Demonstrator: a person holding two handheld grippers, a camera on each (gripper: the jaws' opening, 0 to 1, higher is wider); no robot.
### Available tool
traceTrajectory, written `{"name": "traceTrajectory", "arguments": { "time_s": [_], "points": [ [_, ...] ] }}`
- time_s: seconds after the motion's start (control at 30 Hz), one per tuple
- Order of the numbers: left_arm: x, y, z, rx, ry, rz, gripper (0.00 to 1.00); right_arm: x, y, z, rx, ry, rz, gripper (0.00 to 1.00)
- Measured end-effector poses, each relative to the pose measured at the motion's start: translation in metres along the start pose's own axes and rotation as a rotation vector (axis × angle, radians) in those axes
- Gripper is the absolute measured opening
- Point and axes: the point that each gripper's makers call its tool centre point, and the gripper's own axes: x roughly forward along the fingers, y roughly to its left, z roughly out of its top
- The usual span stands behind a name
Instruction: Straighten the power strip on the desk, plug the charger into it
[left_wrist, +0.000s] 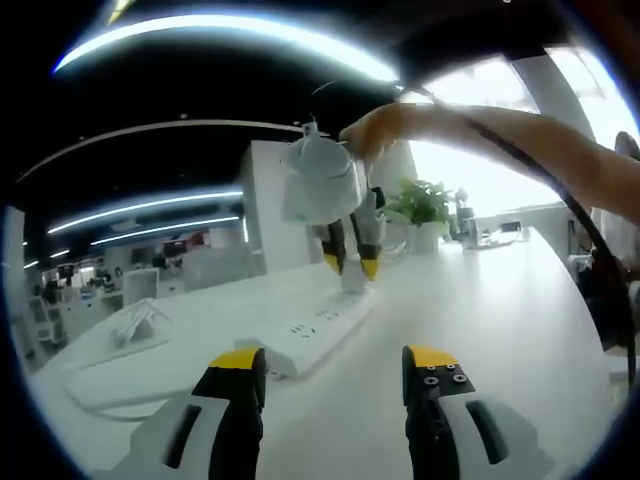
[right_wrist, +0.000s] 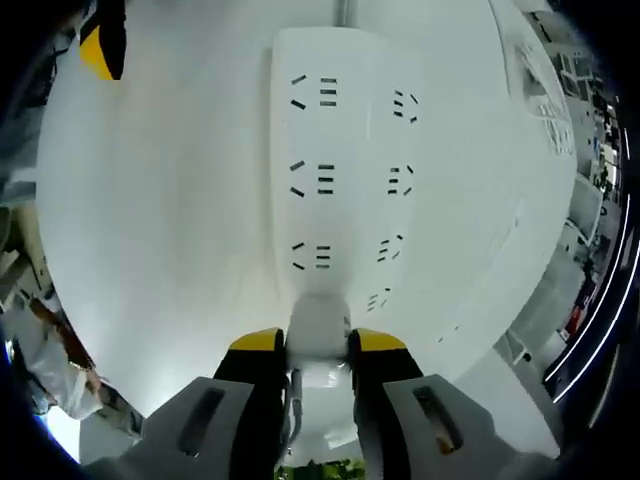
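Observation:
A white power strip (left_wrist: 315, 335) lies on the white desk (left_wrist: 480, 320), straight ahead of my left gripper (left_wrist: 335, 365), which is open and holds nothing. At the strip's far end my right gripper (left_wrist: 350, 264) comes down from above, shut on a small white charger (left_wrist: 353, 278) that touches the strip. In the right gripper view the charger (right_wrist: 318, 335) sits pinched in my right gripper (right_wrist: 318, 348) at the near end of the power strip (right_wrist: 340, 170), whose several sockets run away from me. Whether its pins are fully in is hidden. A yellow fingertip (right_wrist: 100, 45) of the left gripper shows at top left.
A person's hand (left_wrist: 385, 130) and forearm reach in from the upper right, with a black cable (left_wrist: 560, 195) trailing beside them. A potted plant (left_wrist: 425, 205) stands at the desk's far end. A white folding stand (left_wrist: 135, 322) rests on the desk at left.

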Motion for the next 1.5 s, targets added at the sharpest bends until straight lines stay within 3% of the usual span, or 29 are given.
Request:
{"name": "traceTrajectory", "arguments": {
  "time_s": [0.17,0.3,0.37,0.43,0.5,0.57,0.63,0.73,0.8,0.87,1.0,1.13,1.2,1.4,1.5],
  "points": [
    [-0.001,-0.003,-0.001,0.017,0.005,-0.008,0.57,0.002,-0.004,-0.002,-0.002,-0.017,0.003,0.24],
    [-0.001,-0.004,-0.001,0.02,0.004,-0.009,0.57,0.002,-0.002,0.002,0.047,-0.137,-0.067,0.24],
    [-0.001,-0.004,-0.002,0.02,0.007,-0.007,0.57,0.002,-0.001,0.002,0.045,-0.147,-0.078,0.24],
    [-0.001,-0.004,-0.002,0.024,0.008,-0.006,0.57,0.003,-0.002,0.003,0.023,-0.118,-0.087,0.24],
    [0.0,-0.005,-0.002,0.028,0.009,-0.006,0.57,0.004,-0.003,0.001,-0.016,-0.032,-0.086,0.24],
    [0.0,-0.005,-0.002,0.031,0.012,-0.005,0.57,0.005,-0.002,0.002,-0.034,0.012,-0.082,0.24],
    [0.0,-0.005,-0.003,0.035,0.015,-0.006,0.57,0.006,-0.002,0.005,-0.021,-0.041,-0.078,0.24],
    [0.0,-0.005,-0.003,0.037,0.014,-0.008,0.57,0.002,-0.003,0.01,0.07,-0.241,-0.079,0.24],
    [0.0,-0.005,-0.003,0.038,0.015,-0.009,0.57,0.001,-0.003,0.012,0.105,-0.307,-0.079,0.25],
    [0.0,-0.005,-0.003,0.04,0.016,-0.008,0.57,0.001,-0.002,0.012,0.101,-0.295,-0.081,0.25],
    [0.0,-0.004,-0.003,0.044,0.02,-0.009,0.57,0.004,-0.001,0.008,0.06,-0.156,-0.101,0.26],
    [0.001,-0.005,-0.004,0.055,0.026,-0.016,0.57,0.004,0.001,0.008,0.074,-0.136,-0.13,0.26],
    [0.001,-0.005,-0.003,0.057,0.026,-0.016,0.57,0.002,0.0,0.008,0.083,-0.148,-0.155,0.26],
    [0.0,-0.004,-0.002,0.048,0.02,-0.015,0.57,-0.003,-0.007,0.002,0.228,-0.224,-0.231,0.26],
    [0.0,-0.004,-0.003,0.054,0.024,-0.016,0.57,-0.007,-0.009,0.002,0.279,-0.296,-0.273,0.26]
  ]
}}
